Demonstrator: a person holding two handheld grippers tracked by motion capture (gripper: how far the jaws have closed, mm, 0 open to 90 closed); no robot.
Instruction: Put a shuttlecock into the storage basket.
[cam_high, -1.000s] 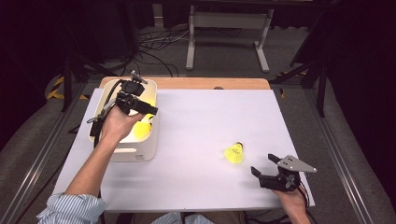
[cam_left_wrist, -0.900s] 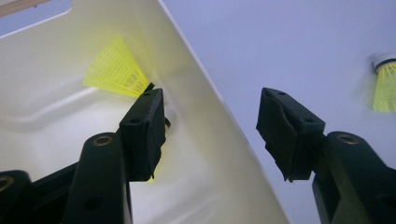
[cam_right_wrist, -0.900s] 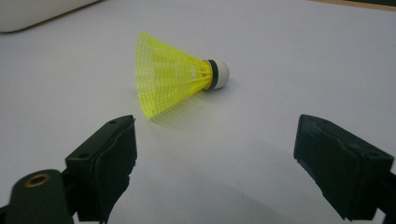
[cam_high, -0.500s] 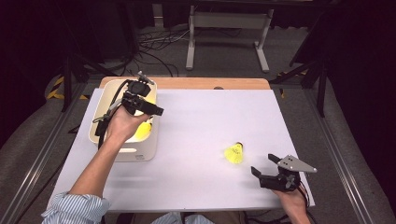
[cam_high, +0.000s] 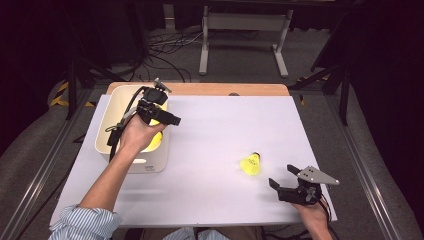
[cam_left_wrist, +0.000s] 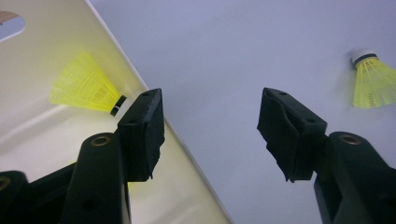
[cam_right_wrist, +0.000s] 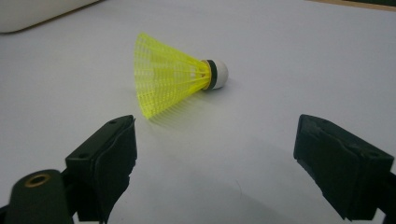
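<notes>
Open sheet (cam_high: 210, 150) around shuttlecock (cam_high: 251, 164), bin wall (cam_high: 162, 150) left

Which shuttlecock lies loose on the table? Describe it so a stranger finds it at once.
Start at the white table sheet and look toward its near right part, just ahead of the open right gripper. There lies a yellow shuttlecock on its side, white cork tip with a black band. Unlike the other yellow shuttlecock, it lies outside the cream bin.

A yellow plastic mesh shuttlecock (cam_right_wrist: 175, 74) lies on matt white sheet (cam_high: 215, 130); the cream bin (cam_high: 112, 107) looks smooth, slightly glossy.
</notes>
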